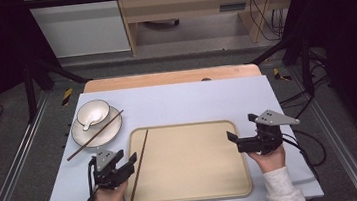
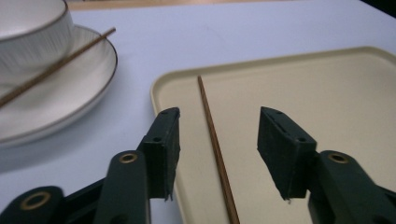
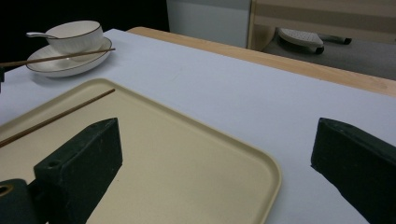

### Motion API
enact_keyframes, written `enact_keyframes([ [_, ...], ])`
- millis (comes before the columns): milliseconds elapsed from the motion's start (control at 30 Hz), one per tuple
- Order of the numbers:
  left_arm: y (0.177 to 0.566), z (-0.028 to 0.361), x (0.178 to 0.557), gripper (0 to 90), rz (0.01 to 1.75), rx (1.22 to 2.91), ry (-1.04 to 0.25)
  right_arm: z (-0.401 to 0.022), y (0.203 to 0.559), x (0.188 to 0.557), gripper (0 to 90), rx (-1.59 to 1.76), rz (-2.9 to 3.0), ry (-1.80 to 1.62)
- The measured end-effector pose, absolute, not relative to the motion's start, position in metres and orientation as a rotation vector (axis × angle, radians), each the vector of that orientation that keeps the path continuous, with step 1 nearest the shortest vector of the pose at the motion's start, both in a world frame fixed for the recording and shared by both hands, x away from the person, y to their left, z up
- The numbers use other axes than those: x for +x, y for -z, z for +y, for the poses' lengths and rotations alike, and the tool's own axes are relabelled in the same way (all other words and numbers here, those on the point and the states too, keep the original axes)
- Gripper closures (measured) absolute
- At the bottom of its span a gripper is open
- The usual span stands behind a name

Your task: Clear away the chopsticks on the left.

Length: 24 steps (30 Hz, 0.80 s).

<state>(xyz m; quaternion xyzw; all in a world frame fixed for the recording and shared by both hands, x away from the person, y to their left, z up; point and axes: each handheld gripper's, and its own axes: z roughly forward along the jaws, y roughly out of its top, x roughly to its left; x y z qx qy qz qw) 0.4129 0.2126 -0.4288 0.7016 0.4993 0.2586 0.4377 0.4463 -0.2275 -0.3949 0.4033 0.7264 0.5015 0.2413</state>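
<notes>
A beige tray (image 1: 184, 126) lies on the light table, with one brown chopstick (image 1: 139, 165) lying along its left side. My left gripper (image 1: 128, 158) hovers at the tray's left edge. In the left gripper view its jaws (image 2: 218, 112) stand open above that chopstick (image 2: 212, 135), the pads apart from it. A second chopstick (image 1: 94, 135) rests across a white plate (image 1: 109, 130) that carries a white bowl (image 1: 93, 112) with a spoon (image 1: 90, 121) in it. My right gripper (image 1: 241, 127) is at the tray's right edge, wide open and holding nothing (image 3: 218, 126).
The plate and bowl stand at the table's back left, close to the tray's corner. A wooden strip (image 1: 171, 77) runs along the far table edge. Black frame bars flank the table, and cables trail from both grippers.
</notes>
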Motion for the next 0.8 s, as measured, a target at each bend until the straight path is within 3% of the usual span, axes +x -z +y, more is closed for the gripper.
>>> enact_keyframes([
  [200, 0.413, 0.219, 0.427, 31.5, 1.173, 1.767, -0.614, -0.229, 0.394, 0.445, 2.2, 1.103, 1.979, -1.377],
  [433, 0.398, 0.232, 0.438, 20.4, 1.135, 1.784, -0.614, -0.230, 0.393, 0.445, 2.2, 1.103, 1.978, -1.380],
  [800, 0.400, 0.271, 0.448, 13.4, 1.117, 1.883, -0.655, -0.231, 0.392, 0.445, 2.3, 1.106, 1.978, -1.379],
])
